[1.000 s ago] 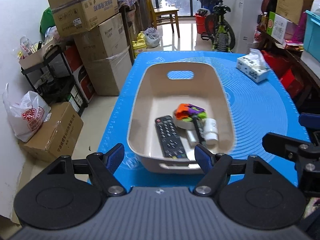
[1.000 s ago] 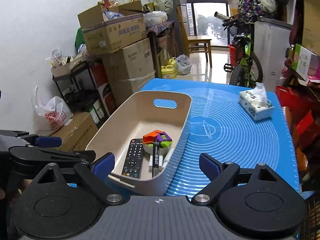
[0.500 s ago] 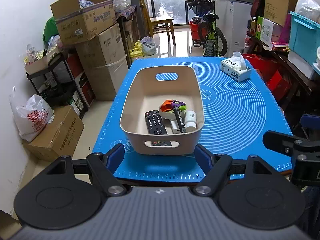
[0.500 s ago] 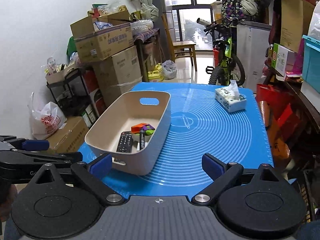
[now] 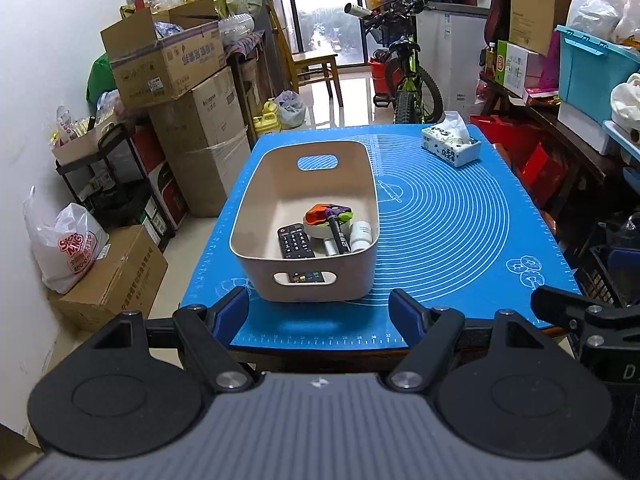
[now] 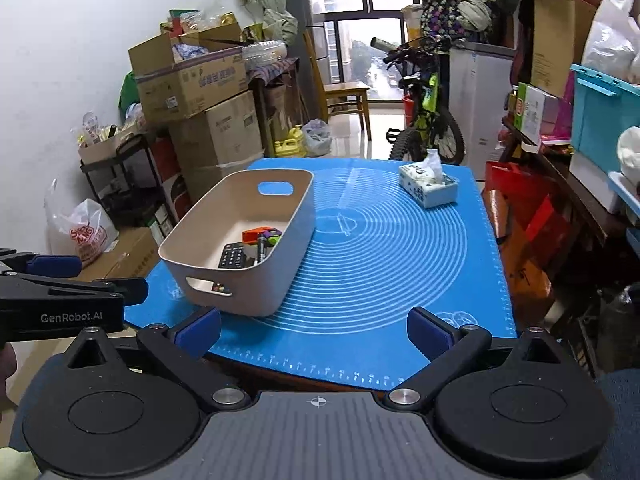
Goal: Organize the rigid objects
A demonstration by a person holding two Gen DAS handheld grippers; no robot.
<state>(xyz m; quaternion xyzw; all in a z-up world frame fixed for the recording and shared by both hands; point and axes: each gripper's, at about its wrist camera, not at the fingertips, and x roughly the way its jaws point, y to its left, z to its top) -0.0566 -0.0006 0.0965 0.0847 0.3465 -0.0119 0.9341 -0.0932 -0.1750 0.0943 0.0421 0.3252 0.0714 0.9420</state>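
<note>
Looking from the left wrist view, the left gripper (image 5: 320, 314) sits released at the near edge of the blue mat (image 5: 448, 216), nothing between its jaws. The beige bin (image 5: 256, 216) stands on the mat's left half and contains a black remote (image 5: 295, 241), an orange-and-purple toy (image 5: 326, 214), a black marker (image 5: 339, 236) and a small white bottle (image 5: 360, 234). A tissue box (image 5: 450, 144) sits at the far right corner.

In the right wrist view, the right gripper (image 6: 316, 334) is released and empty; its jaws have just been opening. The bin (image 6: 280, 256) lies ahead-left, apart from both grippers.
</note>
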